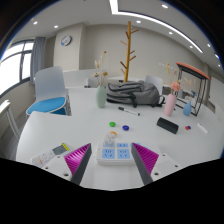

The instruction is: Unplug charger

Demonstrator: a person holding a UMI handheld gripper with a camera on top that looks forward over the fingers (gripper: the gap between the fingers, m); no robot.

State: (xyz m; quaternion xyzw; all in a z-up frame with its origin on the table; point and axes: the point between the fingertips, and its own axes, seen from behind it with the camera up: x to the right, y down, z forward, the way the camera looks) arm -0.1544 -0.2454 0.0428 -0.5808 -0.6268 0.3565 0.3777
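A white power strip (113, 153) with blue-faced sockets lies on the white table (70, 130), between my two fingers and just ahead of their tips. A small white charger (111, 139) is plugged into the strip's far end. My gripper (112, 166) is open, with the magenta pads (79, 157) spread wide on either side of the strip and touching nothing.
Beyond the strip lie a small purple object (112, 124), a green one (125, 129), a pen (128, 110), a black item (167, 125), a pink bottle (171, 103) and a grey backpack (130, 94). A blue chair (48, 101) stands at the left. Small items (50, 156) lie beside the left finger.
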